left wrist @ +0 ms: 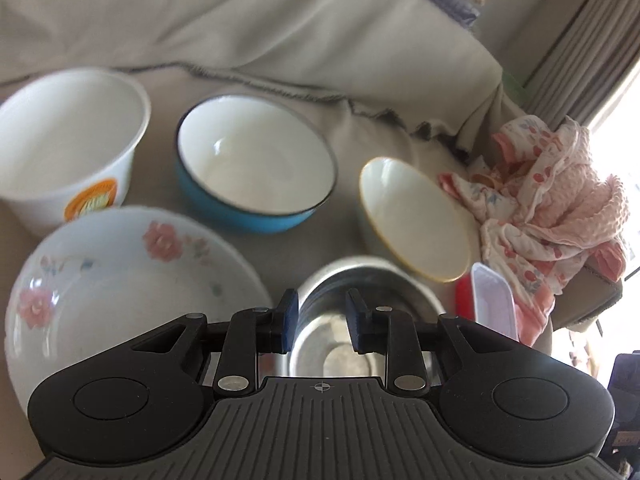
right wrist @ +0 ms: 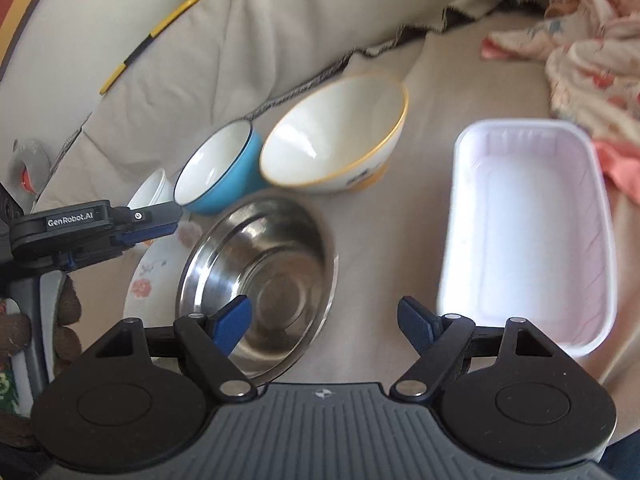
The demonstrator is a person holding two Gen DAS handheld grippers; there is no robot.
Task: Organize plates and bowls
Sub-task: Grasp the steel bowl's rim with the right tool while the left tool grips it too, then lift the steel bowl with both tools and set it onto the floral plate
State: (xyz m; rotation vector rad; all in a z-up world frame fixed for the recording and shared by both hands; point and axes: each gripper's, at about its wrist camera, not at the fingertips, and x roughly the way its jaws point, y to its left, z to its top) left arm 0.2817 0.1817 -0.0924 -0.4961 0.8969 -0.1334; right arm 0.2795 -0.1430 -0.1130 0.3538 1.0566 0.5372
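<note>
On a beige sofa cover sit a steel bowl [left wrist: 362, 300] [right wrist: 260, 276], a blue bowl [left wrist: 256, 164] [right wrist: 218, 172], a white bowl with a yellow rim [left wrist: 416, 216] [right wrist: 336, 136], a floral plate [left wrist: 128, 284] [right wrist: 154, 276] and a white paper cup-bowl [left wrist: 68, 144] [right wrist: 154, 192]. My left gripper [left wrist: 322, 320] [right wrist: 168, 222] hovers over the steel bowl's near rim, jaws partly open and empty. My right gripper [right wrist: 324, 322] is wide open and empty, between the steel bowl and a white plastic tray [right wrist: 528, 232] [left wrist: 494, 304].
A heap of pink patterned cloth [left wrist: 552, 208] [right wrist: 592, 52] lies at the right. The sofa back cushion [left wrist: 240, 20] rises behind the dishes. Curtains [left wrist: 588, 40] hang at the far right.
</note>
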